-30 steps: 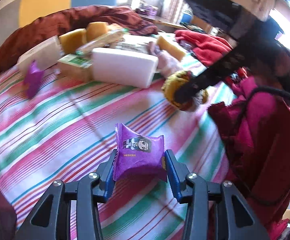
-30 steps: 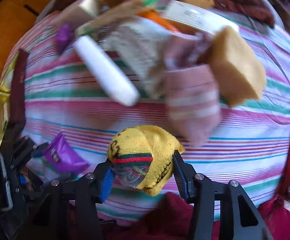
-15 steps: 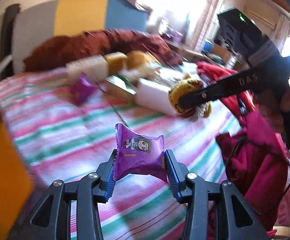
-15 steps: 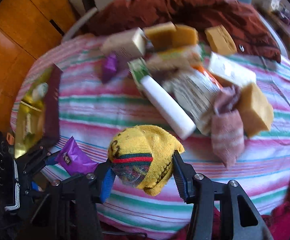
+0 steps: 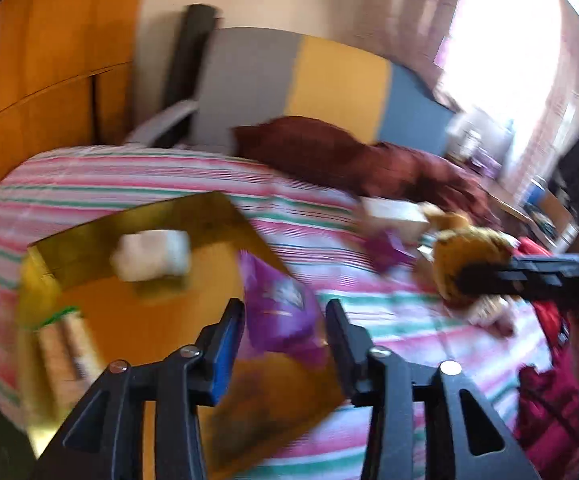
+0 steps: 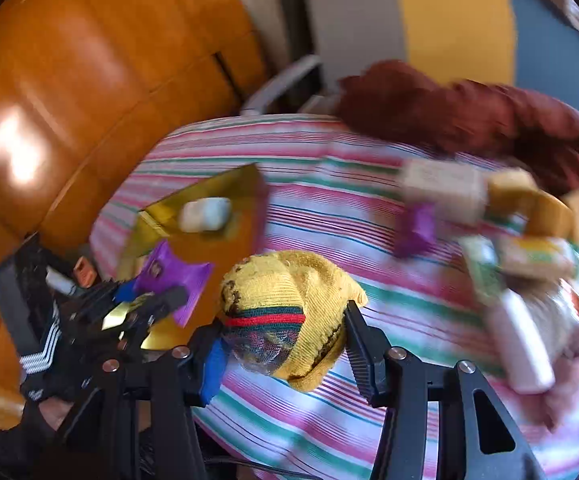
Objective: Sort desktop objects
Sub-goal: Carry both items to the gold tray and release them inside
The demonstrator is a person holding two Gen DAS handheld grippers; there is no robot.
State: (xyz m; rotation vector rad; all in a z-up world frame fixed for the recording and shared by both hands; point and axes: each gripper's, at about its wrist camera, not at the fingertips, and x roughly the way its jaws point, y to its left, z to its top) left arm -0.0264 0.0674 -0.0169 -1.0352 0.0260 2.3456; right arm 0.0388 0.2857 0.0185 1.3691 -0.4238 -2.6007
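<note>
Striped cloth (image 6: 329, 208) bare mid-table; clutter pile (image 6: 529, 264) crowds right; gold tray (image 5: 137, 320) left.

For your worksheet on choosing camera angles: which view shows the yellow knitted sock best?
The right wrist view: the yellow sock fills the centre, its red and green stripes clear, clamped in the right gripper. The left wrist view shows it small, blurred and partly hidden behind that gripper.

Glossy purple foil packet (image 5: 279, 312), knitted yellow sock (image 6: 285, 300), shiny gold tray (image 5: 145, 220)
</note>
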